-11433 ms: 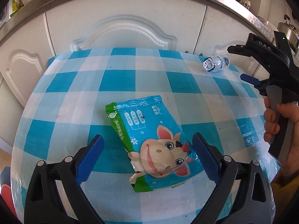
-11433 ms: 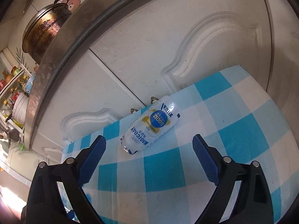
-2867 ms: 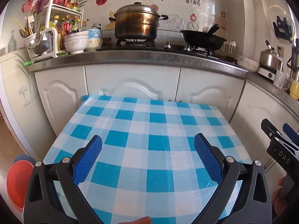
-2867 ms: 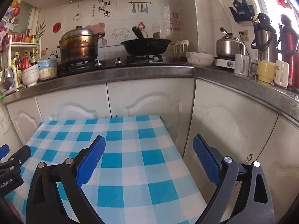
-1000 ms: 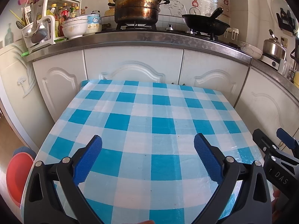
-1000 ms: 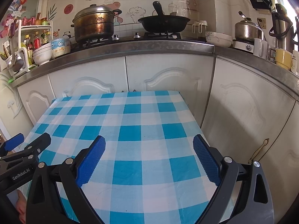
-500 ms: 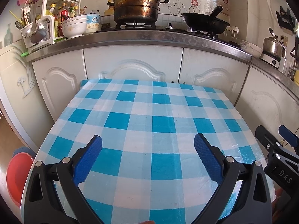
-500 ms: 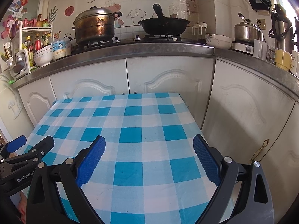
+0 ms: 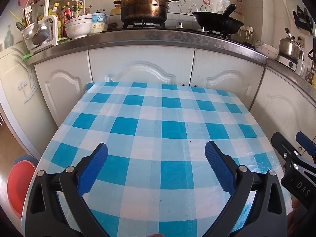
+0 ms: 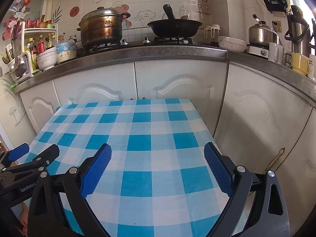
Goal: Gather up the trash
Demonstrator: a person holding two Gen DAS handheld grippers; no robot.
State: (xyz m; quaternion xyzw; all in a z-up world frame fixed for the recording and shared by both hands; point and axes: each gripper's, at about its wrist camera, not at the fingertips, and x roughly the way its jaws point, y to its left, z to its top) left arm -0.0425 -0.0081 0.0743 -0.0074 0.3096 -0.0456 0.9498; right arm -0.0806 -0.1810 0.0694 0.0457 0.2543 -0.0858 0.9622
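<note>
Glossy checked plastic tablecloth (image 9: pixel 158 130); tarnished metal pot (image 9: pixel 145 6); speckled countertop (image 9: pixel 177 38).

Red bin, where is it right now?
The red bin shows only in the left wrist view, at the far left edge, on the floor beside the table and just left of the open left gripper.

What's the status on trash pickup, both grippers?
Left gripper open, empty. Right gripper open, empty. No trash visible on the checkered tablecloth. Red bin on floor at left; nothing in the way.
</note>
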